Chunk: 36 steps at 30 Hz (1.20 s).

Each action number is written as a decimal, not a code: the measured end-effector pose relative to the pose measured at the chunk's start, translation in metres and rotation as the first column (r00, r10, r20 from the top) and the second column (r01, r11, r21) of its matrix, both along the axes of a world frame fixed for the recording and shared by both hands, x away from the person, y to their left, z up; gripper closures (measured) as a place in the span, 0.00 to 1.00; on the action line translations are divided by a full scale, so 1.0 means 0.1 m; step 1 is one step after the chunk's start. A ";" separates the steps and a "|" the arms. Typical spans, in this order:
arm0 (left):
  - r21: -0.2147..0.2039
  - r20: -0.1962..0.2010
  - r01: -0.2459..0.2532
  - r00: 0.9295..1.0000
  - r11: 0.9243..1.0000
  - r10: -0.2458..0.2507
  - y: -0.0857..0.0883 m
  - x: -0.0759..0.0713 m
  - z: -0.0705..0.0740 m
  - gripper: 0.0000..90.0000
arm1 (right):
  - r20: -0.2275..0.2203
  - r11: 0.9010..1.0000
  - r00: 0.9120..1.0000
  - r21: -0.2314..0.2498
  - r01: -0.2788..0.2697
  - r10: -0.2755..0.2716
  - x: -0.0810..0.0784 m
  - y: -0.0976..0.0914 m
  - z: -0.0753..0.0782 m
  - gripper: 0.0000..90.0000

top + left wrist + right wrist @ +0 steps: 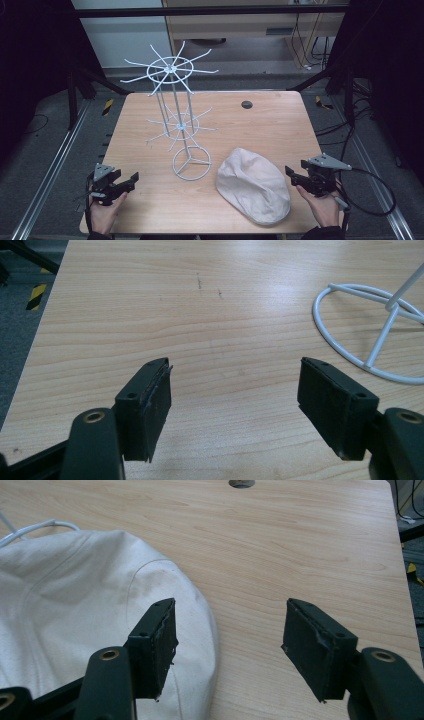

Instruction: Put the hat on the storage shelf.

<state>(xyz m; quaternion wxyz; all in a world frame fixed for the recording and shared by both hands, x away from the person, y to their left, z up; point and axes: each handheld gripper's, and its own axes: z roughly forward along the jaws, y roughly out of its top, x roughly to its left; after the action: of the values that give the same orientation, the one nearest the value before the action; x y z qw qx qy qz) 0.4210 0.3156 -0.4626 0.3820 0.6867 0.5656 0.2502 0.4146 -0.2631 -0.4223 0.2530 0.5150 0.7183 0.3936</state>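
The wooden surface [280,125] carries two things: a tall white wire rack [172,100] with two rings of hooks, standing left of the middle, and a cream flat cap [254,184] lying to the right of the rack's round base, near the front edge. The cap is the thing to be handled, I think, and probably it must go on one of the hooks. Its long axis runs diagonally, from the rack's base toward the front right corner. The right tool [295,174] is clearly the nearer one: it hovers just beside the cap's right edge, and in the right gripper view the cap [75,605] lies to the left of the jaws, with the left jaw over its rim. These jaws stand wide and hold nothing. The left tool [127,180] is well apart from the cap, at the front left, also wide and without load; the rack's base ring [360,325] lies ahead of it to the right.
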 end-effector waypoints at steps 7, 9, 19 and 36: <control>0.004 -0.002 -0.004 1.000 1.000 0.004 0.01 0.02 0.00 0.32 | -0.012 0.998 0.998 -0.030 -0.057 0.057 -0.01 0.11 0.09 0.46; 0.004 -0.002 -0.002 1.000 1.000 0.002 0.02 0.02 0.00 0.32 | -0.018 0.995 0.996 -0.048 -0.084 0.083 -0.02 0.16 0.13 0.47; 0.023 -0.004 0.005 1.000 1.000 -0.005 0.00 0.02 0.00 0.32 | -0.046 0.989 0.989 -0.046 -0.141 0.139 -0.06 0.31 0.22 0.48; 0.030 -0.014 0.005 1.000 1.000 -0.005 -0.01 0.02 -0.01 0.32 | -0.066 0.973 0.973 -0.052 -0.226 0.223 -0.15 0.48 0.37 0.49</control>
<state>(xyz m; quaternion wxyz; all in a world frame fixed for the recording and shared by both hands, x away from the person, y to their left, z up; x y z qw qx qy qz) 0.4233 0.3150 -0.4638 0.3684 0.6955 0.5626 0.2531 0.3994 -0.2148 -0.3857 0.2003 0.4344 0.7904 0.3827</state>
